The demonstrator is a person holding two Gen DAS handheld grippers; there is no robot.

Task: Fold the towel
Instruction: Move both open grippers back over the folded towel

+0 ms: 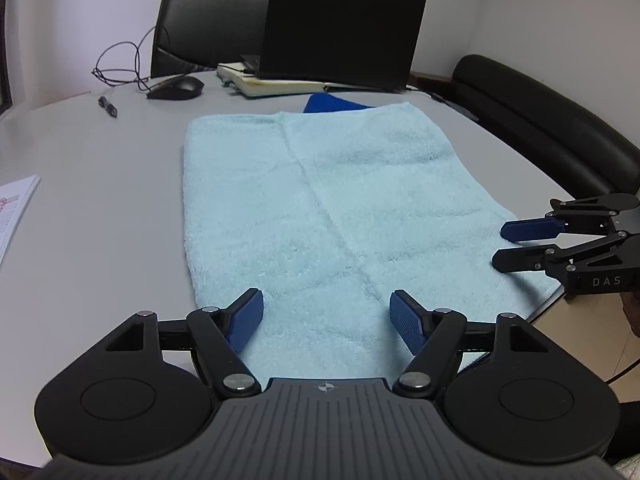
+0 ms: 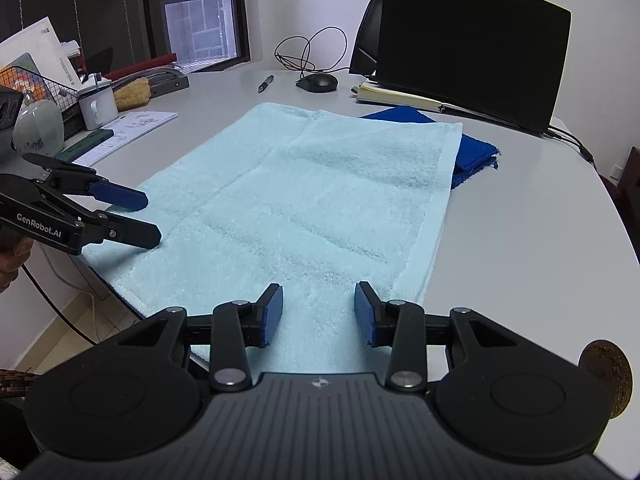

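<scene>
Towel (image 1: 320,208) in pale blue is spread flat on the grey table (image 1: 100,208), its near edge at the table's rim and its far end overlapping a dark blue cloth (image 2: 472,148). Left gripper (image 1: 326,322) and right gripper (image 2: 318,312) are held over the near corners, jaws parted and nothing gripped. Both corners are best pinched together, cleanly at the hem, and carried evenly toward the far edge.

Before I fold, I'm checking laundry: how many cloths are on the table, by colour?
Light blue towel: 1
Dark blue cloth: 1, partly under the towel, so I cannot tell whether it is a single piece
Total: 2
</scene>
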